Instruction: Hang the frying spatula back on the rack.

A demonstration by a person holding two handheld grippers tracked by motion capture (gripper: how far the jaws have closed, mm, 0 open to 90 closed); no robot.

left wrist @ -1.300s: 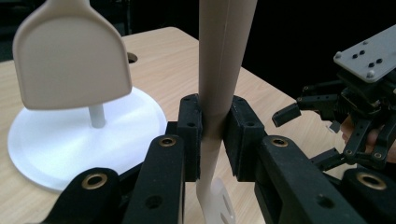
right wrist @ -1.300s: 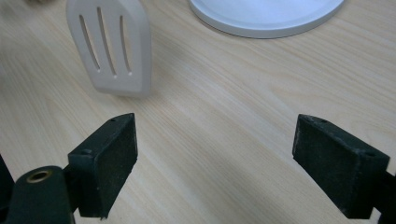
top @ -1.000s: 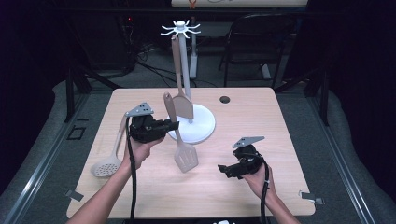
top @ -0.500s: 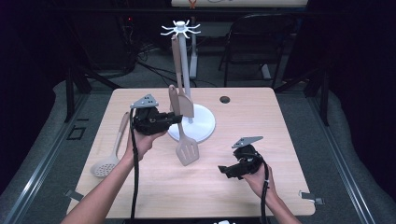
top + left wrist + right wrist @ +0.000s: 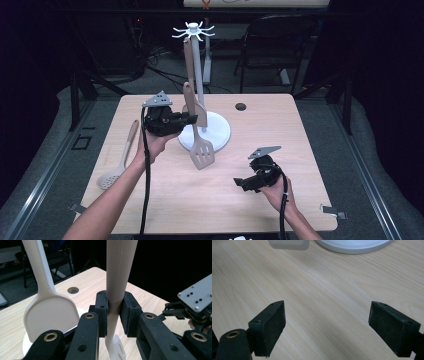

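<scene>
Left claw (image 5: 192,119) is clamped on the slotted spatula's (image 5: 201,152) handle, blade hanging just above the table (image 5: 300,130) in front of the rack's white base (image 5: 220,132). Left claw view gives the close-up: pads (image 5: 102,312) pinch the handle, w/ a 2nd spatula (image 5: 48,315) hanging beside; handle tops cut off. Right claw (image 5: 239,183) rests wide apart, nothing between. Skimmer (image 5: 116,170) lies at the table's left.
</scene>
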